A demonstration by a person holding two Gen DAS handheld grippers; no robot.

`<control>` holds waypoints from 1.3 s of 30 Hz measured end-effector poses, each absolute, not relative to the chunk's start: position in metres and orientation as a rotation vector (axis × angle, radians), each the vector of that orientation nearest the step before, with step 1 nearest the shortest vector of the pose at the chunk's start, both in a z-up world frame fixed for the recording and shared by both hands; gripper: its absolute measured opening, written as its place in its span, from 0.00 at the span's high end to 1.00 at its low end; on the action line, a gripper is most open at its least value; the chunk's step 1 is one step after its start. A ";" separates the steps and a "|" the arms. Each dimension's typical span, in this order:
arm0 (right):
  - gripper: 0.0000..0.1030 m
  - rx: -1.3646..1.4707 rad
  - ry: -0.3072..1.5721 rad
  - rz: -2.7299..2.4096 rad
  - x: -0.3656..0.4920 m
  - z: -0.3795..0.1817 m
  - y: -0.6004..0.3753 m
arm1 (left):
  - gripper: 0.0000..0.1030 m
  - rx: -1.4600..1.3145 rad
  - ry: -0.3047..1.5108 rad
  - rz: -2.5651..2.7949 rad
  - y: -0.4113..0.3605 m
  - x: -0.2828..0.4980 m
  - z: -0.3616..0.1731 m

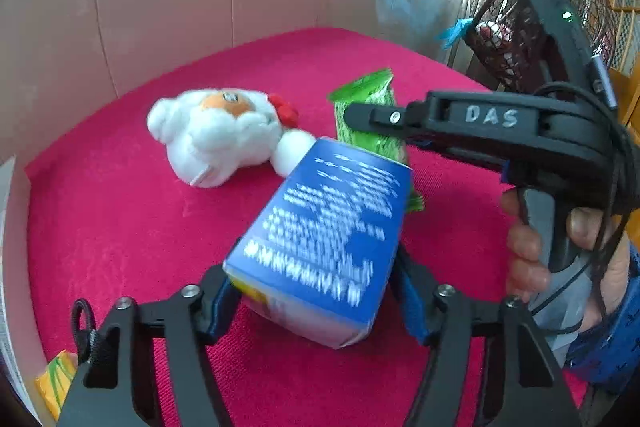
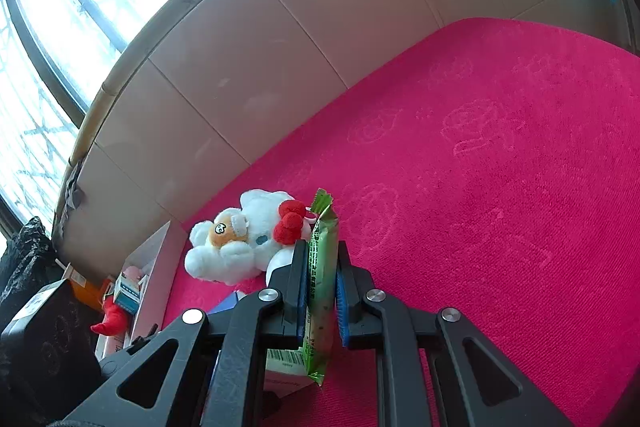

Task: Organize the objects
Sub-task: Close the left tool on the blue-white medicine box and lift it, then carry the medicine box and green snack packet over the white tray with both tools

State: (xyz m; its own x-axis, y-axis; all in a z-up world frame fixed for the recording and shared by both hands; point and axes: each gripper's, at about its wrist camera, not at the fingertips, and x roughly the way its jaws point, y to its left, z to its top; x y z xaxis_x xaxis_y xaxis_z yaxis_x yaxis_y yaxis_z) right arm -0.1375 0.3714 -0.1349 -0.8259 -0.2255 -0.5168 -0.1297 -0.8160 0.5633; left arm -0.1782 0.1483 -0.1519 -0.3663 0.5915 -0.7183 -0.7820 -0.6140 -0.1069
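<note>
The left claw [image 1: 316, 291] holds a blue box [image 1: 328, 227] between its 2 fingers, whose blue pads sit against the box's sides; the box tilts away from the camera, its white print blurred, with a yellow patch at its near left corner. Under it lies a red cloth [image 1: 120, 227] that covers the surface.

The right claw [image 2: 322, 291] is clamped narrow on a green packet [image 2: 322, 267], which stands on edge between the pads, its crimped top end past the fingertips and its lower end hanging behind them. In the left view this claw reaches in from the right, held by a hand [image 1: 560, 267] in a blue sleeve, with the packet just behind the box.

A white plush [image 1: 224, 135] with an orange face and a red bow lies on the cloth, just left of the packet and beyond the box. A pink tiled wall [image 2: 280, 47] runs behind the cloth. At the far left of the right view, off the cloth's edge, a white bin [image 2: 160, 267] holds small items.
</note>
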 end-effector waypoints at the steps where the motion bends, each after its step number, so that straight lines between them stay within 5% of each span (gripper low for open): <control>1: 0.88 0.906 -0.929 -2.801 -0.137 -0.135 0.371 | 0.41 -0.933 0.297 2.057 0.144 -0.177 -0.150; 24: 0.88 0.915 -0.759 -2.997 -0.127 -0.120 0.352 | 0.47 -0.631 0.047 2.421 0.047 -0.153 -0.096; 39: 0.88 0.933 -0.308 -3.070 -0.107 -0.087 0.264 | 0.47 -0.497 -0.032 2.645 -0.013 -0.177 -0.059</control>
State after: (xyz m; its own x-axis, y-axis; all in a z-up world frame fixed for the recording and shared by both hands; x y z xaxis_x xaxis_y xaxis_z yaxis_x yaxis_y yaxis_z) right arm -0.1071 0.2643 -0.0870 -0.8295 0.0222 -0.5580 -0.1325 -0.9785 0.1581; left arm -0.1775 -0.0127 -0.0585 -0.8355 0.4318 -0.3399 -0.4235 -0.9001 -0.1023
